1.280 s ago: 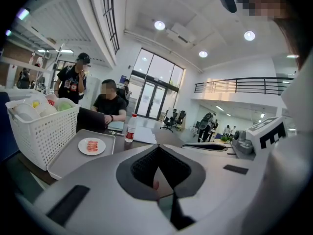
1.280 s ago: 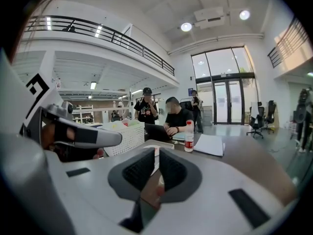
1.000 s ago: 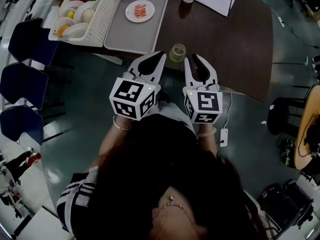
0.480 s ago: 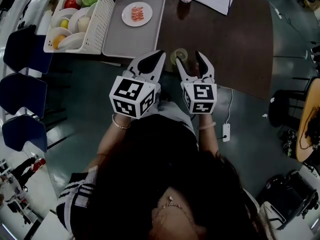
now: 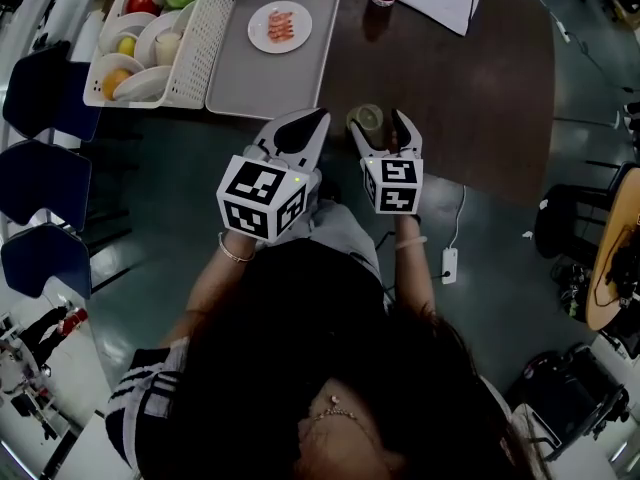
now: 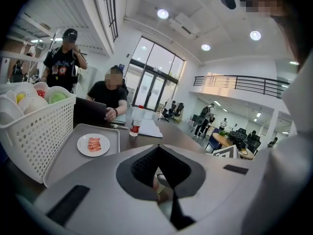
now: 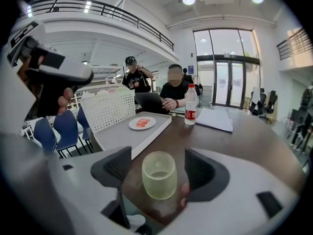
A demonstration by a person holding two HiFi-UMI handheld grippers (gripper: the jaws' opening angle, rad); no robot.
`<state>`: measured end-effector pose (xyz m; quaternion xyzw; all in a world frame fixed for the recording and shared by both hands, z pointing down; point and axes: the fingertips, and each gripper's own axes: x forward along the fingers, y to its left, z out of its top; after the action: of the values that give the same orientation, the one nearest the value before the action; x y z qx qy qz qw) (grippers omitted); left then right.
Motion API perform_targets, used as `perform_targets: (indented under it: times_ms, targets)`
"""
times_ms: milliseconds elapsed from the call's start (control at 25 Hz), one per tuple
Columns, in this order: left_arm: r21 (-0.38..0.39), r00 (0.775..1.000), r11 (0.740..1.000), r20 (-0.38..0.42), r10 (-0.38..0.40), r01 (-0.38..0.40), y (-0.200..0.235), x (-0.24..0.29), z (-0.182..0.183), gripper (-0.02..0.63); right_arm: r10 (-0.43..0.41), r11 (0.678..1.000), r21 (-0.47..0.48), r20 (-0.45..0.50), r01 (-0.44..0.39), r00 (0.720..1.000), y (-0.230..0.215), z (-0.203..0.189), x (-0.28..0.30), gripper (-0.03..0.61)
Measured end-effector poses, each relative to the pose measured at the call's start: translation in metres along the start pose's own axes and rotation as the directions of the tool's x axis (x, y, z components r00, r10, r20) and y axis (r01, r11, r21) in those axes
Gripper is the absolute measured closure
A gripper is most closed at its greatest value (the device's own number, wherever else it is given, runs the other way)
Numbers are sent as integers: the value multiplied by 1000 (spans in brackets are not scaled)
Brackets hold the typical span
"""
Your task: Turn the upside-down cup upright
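Cup (image 7: 159, 175), pale green, translucent: standing mouth-down near the table (image 5: 450, 78) edge, between the jaws of the right gripper (image 5: 378, 124), which have just been opening and stand wide, pads clear of its sides. Left gripper (image 5: 315, 120): clenched on nothing, at 9 o'clock of the cup. Grey tray (image 5: 245, 68) bearing a plate (image 5: 279, 26): at 10 o'clock of the cup

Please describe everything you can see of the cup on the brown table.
The cup is pale yellow-green and translucent, plastic by its look, with a rounded closed end. It stands upside down, rim on the dark brown table, near its edge. It is between the jaws of the right hand-held gripper, which have just been opening; neither pad touches it.
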<state>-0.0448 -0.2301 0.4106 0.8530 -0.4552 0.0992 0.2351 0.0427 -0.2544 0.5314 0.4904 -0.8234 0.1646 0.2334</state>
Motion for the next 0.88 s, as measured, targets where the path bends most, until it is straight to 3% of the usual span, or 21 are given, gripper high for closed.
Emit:
perform_targets:
  times_ms: [440,880]
  targets:
    - [-13,998,1000,-55,11,-12,11,6,-13,612,-9,1000,-10,-146,7,989,-5,-45,34,249]
    - [-13,997,999,-69,29,-30,21,6,-14,611,-11,1000,12,-185,14,983,-4,-52,45,253]
